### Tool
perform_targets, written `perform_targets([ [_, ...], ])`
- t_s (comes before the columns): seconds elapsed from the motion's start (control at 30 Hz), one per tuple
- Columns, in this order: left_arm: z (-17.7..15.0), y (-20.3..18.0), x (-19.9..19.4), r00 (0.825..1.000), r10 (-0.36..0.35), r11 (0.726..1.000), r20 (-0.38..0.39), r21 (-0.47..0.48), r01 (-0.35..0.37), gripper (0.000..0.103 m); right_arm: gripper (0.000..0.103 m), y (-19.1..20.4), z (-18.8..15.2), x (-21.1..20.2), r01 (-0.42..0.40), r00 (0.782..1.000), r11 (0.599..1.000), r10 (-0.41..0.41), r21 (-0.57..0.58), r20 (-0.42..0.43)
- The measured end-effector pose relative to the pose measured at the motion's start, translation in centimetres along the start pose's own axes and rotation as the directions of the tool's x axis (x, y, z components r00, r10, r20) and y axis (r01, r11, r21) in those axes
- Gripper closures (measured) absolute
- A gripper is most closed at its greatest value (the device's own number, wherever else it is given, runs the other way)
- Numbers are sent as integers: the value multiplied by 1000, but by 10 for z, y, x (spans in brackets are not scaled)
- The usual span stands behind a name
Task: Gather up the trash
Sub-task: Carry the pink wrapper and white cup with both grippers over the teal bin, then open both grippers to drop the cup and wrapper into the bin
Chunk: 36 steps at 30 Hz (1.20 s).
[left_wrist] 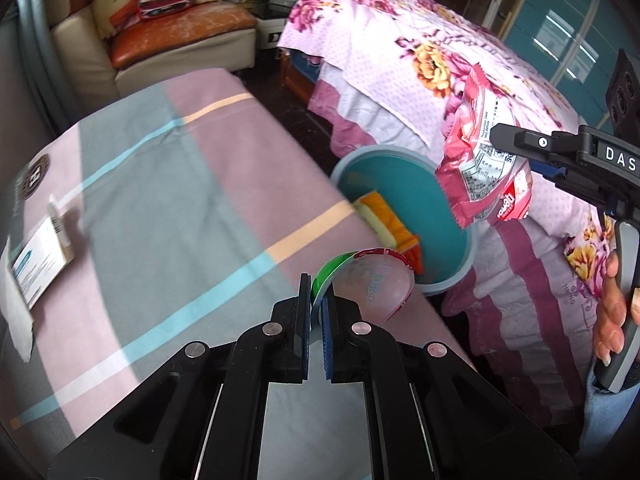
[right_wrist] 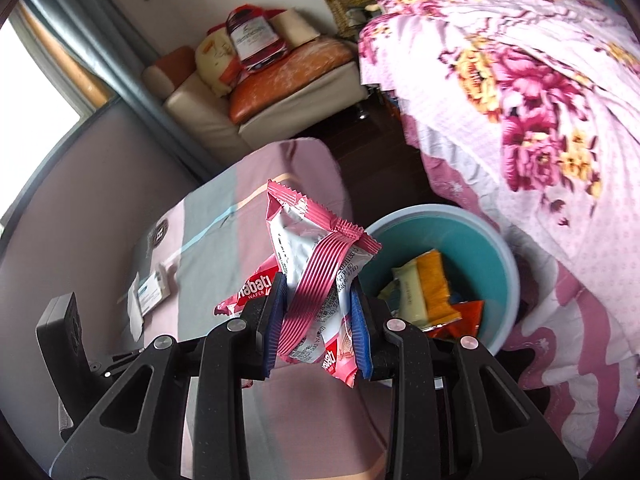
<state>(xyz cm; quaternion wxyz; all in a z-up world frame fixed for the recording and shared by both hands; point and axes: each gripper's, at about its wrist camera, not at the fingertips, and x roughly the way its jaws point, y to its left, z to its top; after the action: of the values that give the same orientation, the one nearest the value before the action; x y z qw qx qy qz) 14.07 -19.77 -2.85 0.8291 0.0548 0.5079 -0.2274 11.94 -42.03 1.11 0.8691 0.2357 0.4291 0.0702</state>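
The left gripper is pinching the rim of a clear plastic cup, its 2 jaws pressed nearly together. The cup's print is reading blurred, and its lower part is lying hidden behind the right-hand jaw.

The right gripper is clamping a crumpled pink wafer wrapper between its blue pads. In the left wrist view this gripper is entering at 3 o'clock, with the wrapper hanging from it; the person's hand on its handle is showing only partly, cut by the frame edge.

A teal bin is standing at 1 o'clock beyond the striped tablecloth, already holding several wrappers. A small box is lying at 9 o'clock, motion-blurred. A floral bedspread is filling the far right.
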Motion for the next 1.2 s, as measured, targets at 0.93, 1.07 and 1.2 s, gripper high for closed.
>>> perform_targets([
  [0.93, 45, -89, 85, 992, -44, 989, -119, 132, 60, 97, 74, -98, 20, -6, 47, 998, 988, -51, 148, 22],
  [1.07, 46, -88, 93, 989, -50, 990, -136, 124, 67, 96, 74, -101, 21, -3, 56, 998, 987, -59, 151, 16],
  [1.2, 45, -87, 99, 985, -74, 989, -155, 112, 92, 86, 74, -102, 23, 0, 61, 998, 987, -63, 151, 8],
])
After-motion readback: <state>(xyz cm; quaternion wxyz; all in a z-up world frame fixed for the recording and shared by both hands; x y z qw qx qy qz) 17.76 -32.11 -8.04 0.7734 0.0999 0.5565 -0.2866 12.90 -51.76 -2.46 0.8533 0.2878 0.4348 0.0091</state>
